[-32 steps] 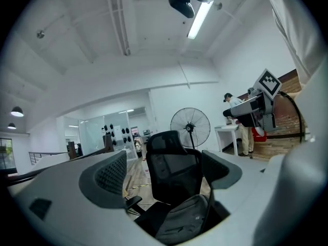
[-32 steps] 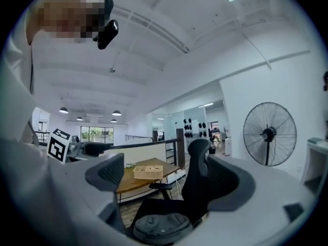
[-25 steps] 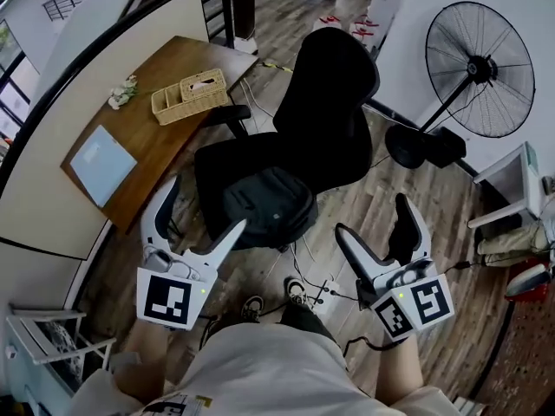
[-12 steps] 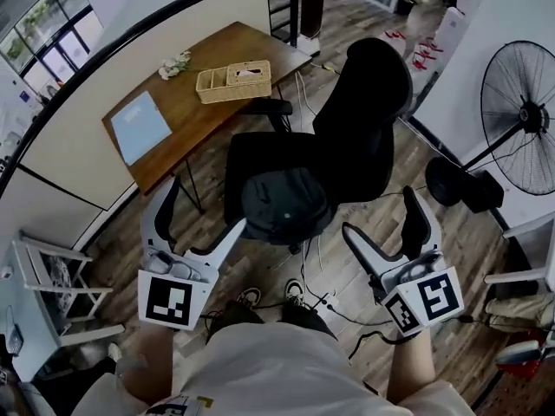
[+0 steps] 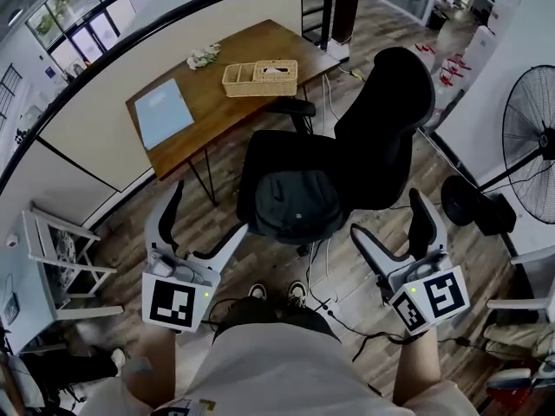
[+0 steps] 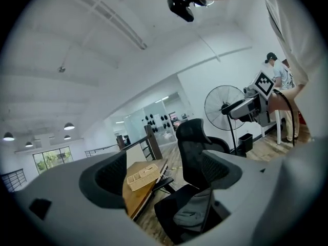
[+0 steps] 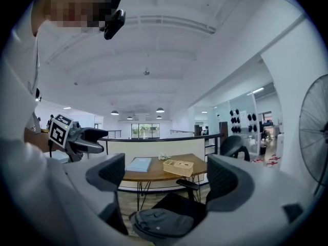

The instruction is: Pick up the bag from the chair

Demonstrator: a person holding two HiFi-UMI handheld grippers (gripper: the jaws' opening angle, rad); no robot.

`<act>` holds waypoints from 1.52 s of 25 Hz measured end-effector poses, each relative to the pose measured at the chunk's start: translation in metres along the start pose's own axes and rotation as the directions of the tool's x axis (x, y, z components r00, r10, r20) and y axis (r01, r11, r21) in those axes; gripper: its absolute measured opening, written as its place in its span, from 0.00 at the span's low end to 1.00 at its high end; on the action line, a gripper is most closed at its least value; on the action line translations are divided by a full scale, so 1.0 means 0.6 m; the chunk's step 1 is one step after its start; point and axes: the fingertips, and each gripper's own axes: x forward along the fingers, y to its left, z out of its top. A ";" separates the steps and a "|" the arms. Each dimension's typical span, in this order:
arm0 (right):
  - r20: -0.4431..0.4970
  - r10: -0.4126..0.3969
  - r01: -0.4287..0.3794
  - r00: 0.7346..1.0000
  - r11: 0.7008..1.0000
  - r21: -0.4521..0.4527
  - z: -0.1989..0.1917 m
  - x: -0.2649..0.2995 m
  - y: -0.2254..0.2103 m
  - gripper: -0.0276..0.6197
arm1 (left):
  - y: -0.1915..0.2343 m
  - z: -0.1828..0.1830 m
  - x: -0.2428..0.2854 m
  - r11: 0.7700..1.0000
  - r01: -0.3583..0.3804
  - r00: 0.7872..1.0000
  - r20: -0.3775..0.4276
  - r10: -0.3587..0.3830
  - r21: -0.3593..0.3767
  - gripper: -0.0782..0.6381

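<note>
Head view: the bag [image 5: 299, 206] lies on the chair [image 5: 386, 141] seat, apart from the left gripper [image 5: 206, 219] and right gripper [image 5: 390, 219]; left gripper view: jaws released, empty; right gripper view: jaws released, empty, bag beyond them.

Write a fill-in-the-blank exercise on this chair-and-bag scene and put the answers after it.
The bag lies on the seat of the black ____.
The left gripper and right gripper are both empty, their fingers wide ____.
On the wooden table, near the light blue sheet, stands a wicker ____.
Missing words: chair; open; basket.
</note>
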 end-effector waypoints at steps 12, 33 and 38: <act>-0.158 0.083 -0.085 0.984 0.996 -0.006 -0.068 0.067 0.014 0.82 | -0.019 -0.056 0.039 0.962 0.234 0.972 -0.026 -0.233 0.139 0.73; -0.714 0.285 -0.471 0.639 0.880 -0.071 -0.542 0.170 0.064 0.92 | -0.190 -0.464 0.159 0.756 0.651 0.721 -0.374 -0.584 0.075 0.73; -0.762 0.261 -0.505 0.592 0.857 -0.099 -0.632 0.178 0.055 0.93 | -0.230 -0.566 0.185 0.725 0.685 0.677 -0.432 -0.595 0.075 0.73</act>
